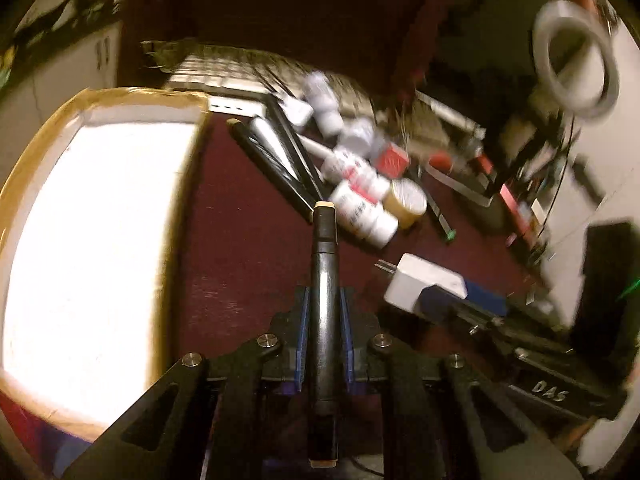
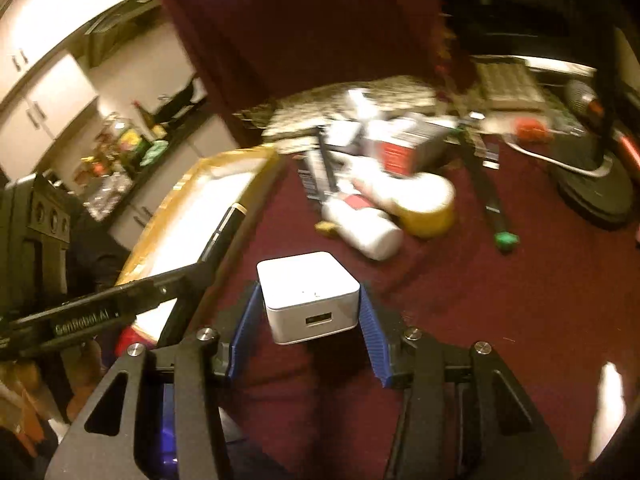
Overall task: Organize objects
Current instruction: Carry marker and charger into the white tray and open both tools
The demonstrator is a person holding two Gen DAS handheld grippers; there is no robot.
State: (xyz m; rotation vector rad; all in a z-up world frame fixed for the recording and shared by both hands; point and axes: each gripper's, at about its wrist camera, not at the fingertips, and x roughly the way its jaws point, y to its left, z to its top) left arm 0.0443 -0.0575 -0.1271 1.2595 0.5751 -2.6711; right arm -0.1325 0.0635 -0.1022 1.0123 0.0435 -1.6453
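Note:
My left gripper (image 1: 324, 300) is shut on a black marker pen (image 1: 325, 280) that points forward above the dark red cloth. My right gripper (image 2: 308, 300) is shut on a white USB charger cube (image 2: 308, 296), held above the cloth; the cube also shows in the left wrist view (image 1: 420, 284). A white box with tan taped rim (image 1: 92, 240) lies left of the left gripper and shows in the right wrist view (image 2: 224, 200). The marker's tip (image 2: 232, 216) hangs over the box's edge there.
A heap of white bottles (image 1: 360, 192), a yellow-rimmed tub (image 1: 408, 200), a red-labelled box (image 2: 404, 148) and black pens (image 1: 272, 164) lies ahead on the cloth. A green-capped pen (image 2: 496, 208) and a black stand base (image 2: 592, 188) are to the right. A keyboard (image 1: 220, 72) lies behind.

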